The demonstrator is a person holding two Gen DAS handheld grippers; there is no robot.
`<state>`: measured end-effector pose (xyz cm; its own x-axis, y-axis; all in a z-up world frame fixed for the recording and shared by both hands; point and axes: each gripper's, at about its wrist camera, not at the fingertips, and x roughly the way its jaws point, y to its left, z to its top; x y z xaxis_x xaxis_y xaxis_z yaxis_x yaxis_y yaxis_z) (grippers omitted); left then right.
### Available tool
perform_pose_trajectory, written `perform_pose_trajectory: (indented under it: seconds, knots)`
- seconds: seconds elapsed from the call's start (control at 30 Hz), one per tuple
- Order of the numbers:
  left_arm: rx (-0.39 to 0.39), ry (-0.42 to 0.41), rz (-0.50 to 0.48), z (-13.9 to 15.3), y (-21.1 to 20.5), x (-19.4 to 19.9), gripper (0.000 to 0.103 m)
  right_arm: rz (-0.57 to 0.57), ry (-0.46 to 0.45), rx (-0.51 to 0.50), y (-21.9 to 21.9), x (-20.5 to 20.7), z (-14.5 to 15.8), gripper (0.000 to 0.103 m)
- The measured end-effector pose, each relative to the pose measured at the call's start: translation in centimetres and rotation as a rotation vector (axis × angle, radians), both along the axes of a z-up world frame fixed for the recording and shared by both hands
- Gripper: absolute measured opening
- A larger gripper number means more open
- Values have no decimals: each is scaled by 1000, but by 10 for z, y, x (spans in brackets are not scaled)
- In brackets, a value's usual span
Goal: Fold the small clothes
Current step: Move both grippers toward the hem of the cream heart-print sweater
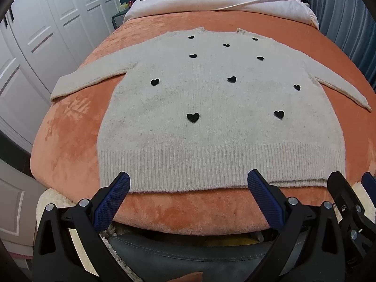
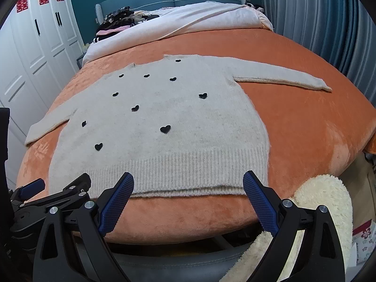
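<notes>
A fuzzy cream knit sweater dotted with black hearts (image 1: 211,108) lies flat and face up on the orange plush blanket (image 1: 70,145) ahead of me, both sleeves spread outward, its ribbed hem nearest my tools. My left gripper (image 1: 189,183) hovers with blue-padded jaws spread wide, holding nothing, just short of the hem. My right gripper (image 2: 188,182) hangs alongside it, equally agape and empty. Beyond the sweater's collar, a white duvet (image 2: 188,21) is bunched up.
</notes>
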<state>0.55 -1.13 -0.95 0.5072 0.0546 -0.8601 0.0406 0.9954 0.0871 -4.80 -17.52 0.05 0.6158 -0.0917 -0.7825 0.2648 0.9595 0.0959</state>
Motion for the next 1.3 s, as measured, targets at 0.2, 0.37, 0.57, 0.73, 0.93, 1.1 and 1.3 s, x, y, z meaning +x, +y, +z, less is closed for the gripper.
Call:
perform_pose_trajectory:
  seconds: [0.2, 0.37, 0.57, 0.73, 0.93, 1.1, 1.3]
  knots:
    - [0, 18, 2, 0, 0, 2, 98, -7, -1, 7, 2, 1, -2, 92]
    - [6, 25, 3, 0, -2, 5, 98, -5, 17, 9, -1, 3, 0, 92]
    - [11, 33, 5, -1, -3, 8, 98, -7, 4, 8, -1, 6, -1, 92]
    - [12, 34, 5, -1, -3, 10, 98, -10, 4, 7, 0, 9, -3, 92]
    - [14, 37, 7, -2, -3, 12, 98, -12, 5, 0, 0, 11, -4, 92]
    - [15, 42, 9, -4, -4, 17, 98, -13, 23, 10, 0, 14, -5, 92]
    - [19, 48, 11, -6, -5, 21, 98, -13, 30, -34, 1, 18, -5, 92]
